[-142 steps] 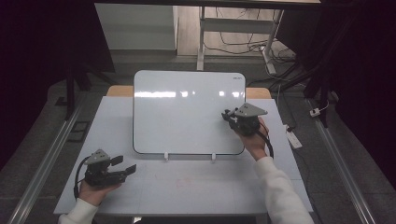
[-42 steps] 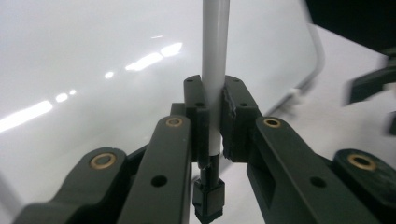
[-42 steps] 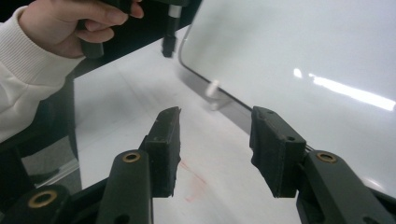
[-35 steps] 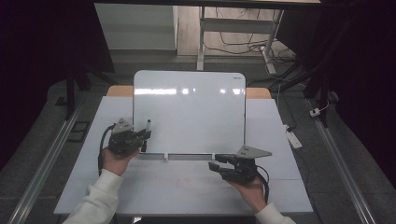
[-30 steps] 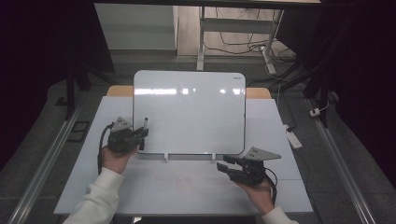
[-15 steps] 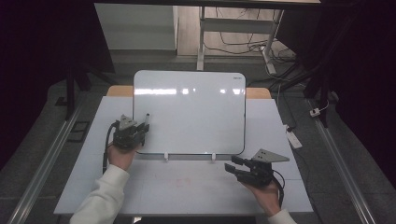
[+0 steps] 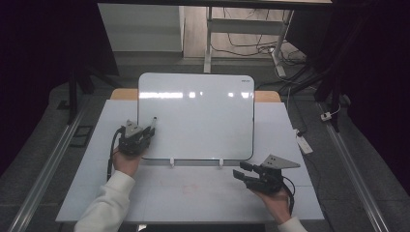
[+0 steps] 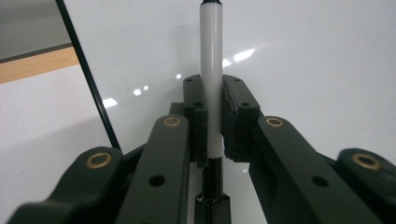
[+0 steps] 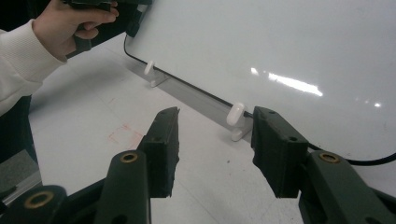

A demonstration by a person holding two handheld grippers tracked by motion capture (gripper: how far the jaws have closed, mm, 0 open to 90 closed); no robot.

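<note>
The left hand-held gripper (image 7: 145,131), clamped on a slim white marker pen (image 8: 211,70), has moved up to the glossy white whiteboard's (image 7: 203,116) lower-left corner, ready to write, while the right hand-held gripper (image 7: 240,174) has withdrawn, jaws apart and empty.

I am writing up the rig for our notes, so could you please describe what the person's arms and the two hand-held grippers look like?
Both sleeves are white and ribbed at the cuff. The left hand-held gripper and the right hand-held gripper are black, each with two blocky jaws on linkage arms set with brass-coloured pivot rings. A grey three-cornered plate tops the right one, and a black cable trails from the left one.
</note>
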